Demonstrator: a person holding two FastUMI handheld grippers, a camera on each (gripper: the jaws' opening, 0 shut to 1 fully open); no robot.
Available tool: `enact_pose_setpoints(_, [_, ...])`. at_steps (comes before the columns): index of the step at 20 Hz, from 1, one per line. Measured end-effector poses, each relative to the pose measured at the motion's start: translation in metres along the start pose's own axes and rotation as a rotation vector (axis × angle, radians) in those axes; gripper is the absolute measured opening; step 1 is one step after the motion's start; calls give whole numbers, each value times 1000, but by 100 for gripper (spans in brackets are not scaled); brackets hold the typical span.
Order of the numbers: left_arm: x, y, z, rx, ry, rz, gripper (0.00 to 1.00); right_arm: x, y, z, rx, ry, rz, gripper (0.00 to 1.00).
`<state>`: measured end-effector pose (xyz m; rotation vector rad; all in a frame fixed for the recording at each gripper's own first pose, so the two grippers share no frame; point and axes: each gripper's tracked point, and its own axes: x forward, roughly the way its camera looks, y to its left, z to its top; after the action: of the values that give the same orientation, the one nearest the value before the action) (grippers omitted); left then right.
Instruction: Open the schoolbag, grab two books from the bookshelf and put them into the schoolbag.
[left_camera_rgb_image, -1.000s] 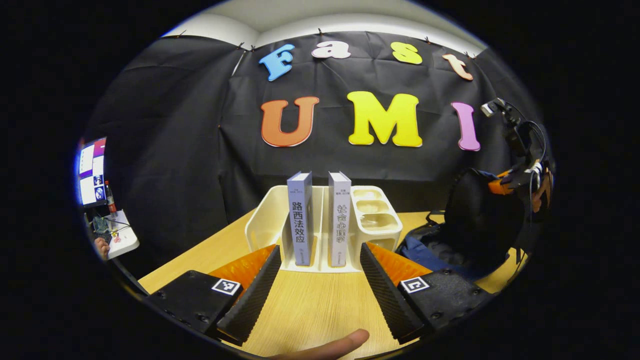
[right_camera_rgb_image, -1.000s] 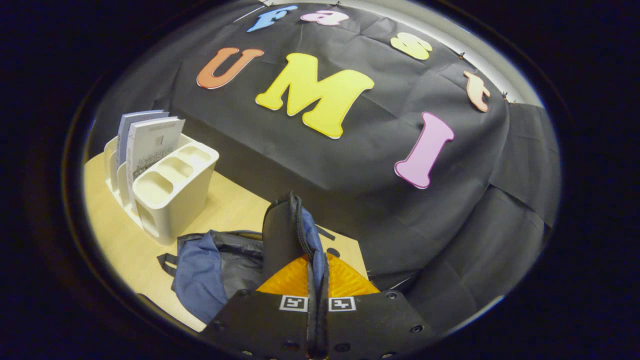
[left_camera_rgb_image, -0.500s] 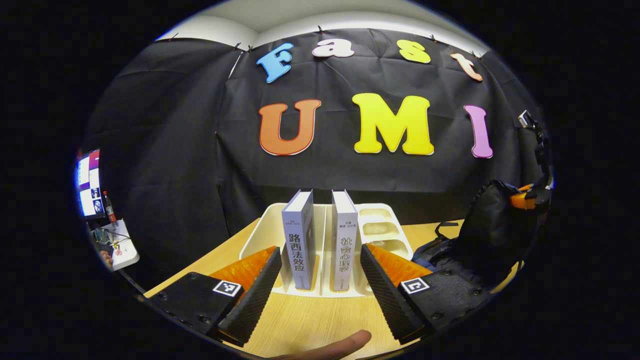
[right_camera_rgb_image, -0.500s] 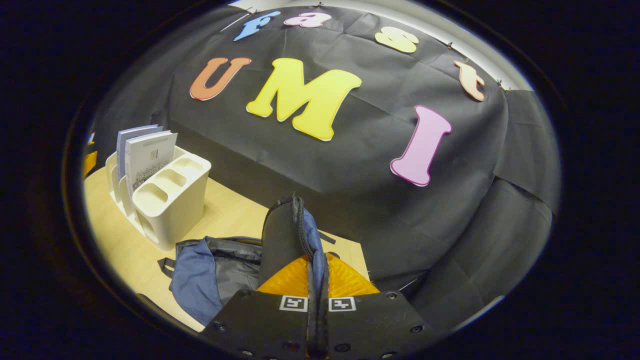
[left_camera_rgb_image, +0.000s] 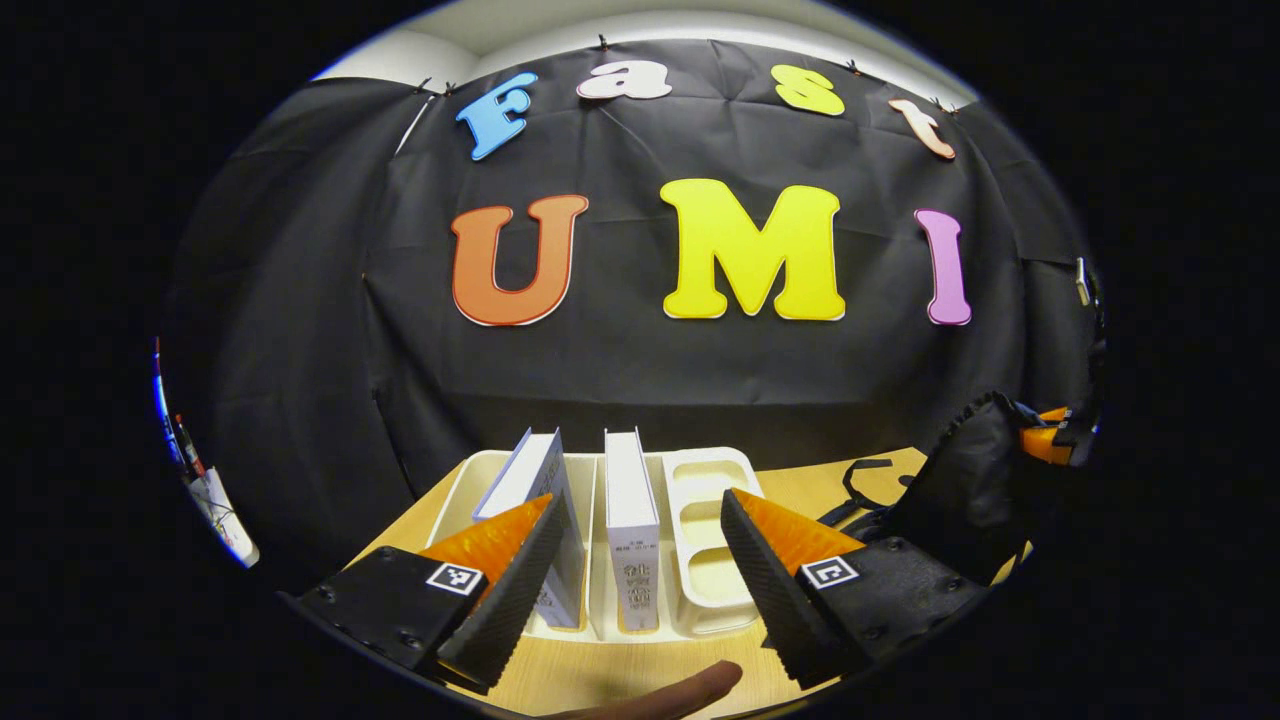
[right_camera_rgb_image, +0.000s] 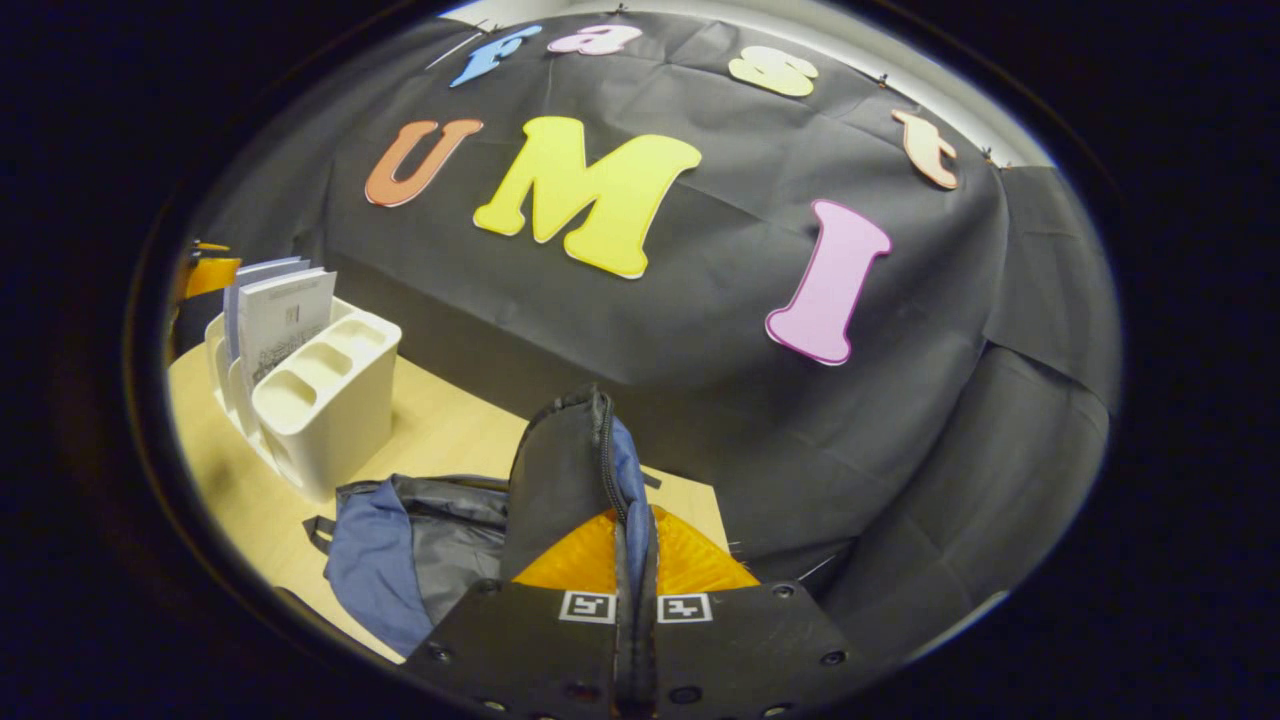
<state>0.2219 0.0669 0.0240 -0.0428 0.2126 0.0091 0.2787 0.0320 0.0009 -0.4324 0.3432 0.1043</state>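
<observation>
Two pale grey books stand in a white bookshelf (left_camera_rgb_image: 700, 520) on the wooden table. My left gripper (left_camera_rgb_image: 640, 500) is open just in front of them. The right book (left_camera_rgb_image: 630, 515) lies between its fingers; the left book (left_camera_rgb_image: 535, 480) leans left behind the left finger. The black and blue schoolbag (right_camera_rgb_image: 430, 530) lies beside the shelf. My right gripper (right_camera_rgb_image: 632, 520) is shut on the schoolbag's flap (right_camera_rgb_image: 565, 460), holding it upright. In the left gripper view the schoolbag (left_camera_rgb_image: 975, 485) and the right gripper (left_camera_rgb_image: 1045, 440) show at the far right.
The bookshelf (right_camera_rgb_image: 320, 400) has several small empty compartments on the side facing the bag. Bare table (right_camera_rgb_image: 440, 430) lies between shelf and bag. A person's finger (left_camera_rgb_image: 670, 693) shows below the left gripper. A small white side table (left_camera_rgb_image: 215, 500) stands far left.
My left gripper has moved forward and higher toward the books, which now loom larger between its fingers. The right gripper stays shut on the flap, barely shifting.
</observation>
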Motion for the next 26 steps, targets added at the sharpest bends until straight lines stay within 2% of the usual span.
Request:
enact_pose_setpoints(7, [70,-1,14,34,155,-7,99,2,-9,-7,22,0,6,0])
enact_pose_setpoints(11, [95,0,18,-3,238,-48,99,1,-13,-11,36,1,15,0])
enact_pose_setpoints(14, [111,11,7,27,327,-17,99,3,-13,-11,55,6,30,0])
enact_pose_setpoints(15, [119,10,-2,43,369,-23,99,3,-13,-11,61,6,39,0])
enact_pose_setpoints(17, [127,1,-14,31,439,-85,99,5,-13,-12,75,4,46,0])
enact_pose_setpoints(21, [135,9,-35,31,550,-69,93,7,-15,-18,94,5,58,1])
enact_pose_setpoints(23, [135,18,-56,50,654,-27,92,8,-16,-21,97,7,59,1])
enact_pose_setpoints(25, [128,21,-78,46,766,-3,86,8,-16,-26,88,12,58,1])
enact_pose_setpoints(26, [135,25,-82,61,772,5,79,9,-15,-27,84,12,60,1])
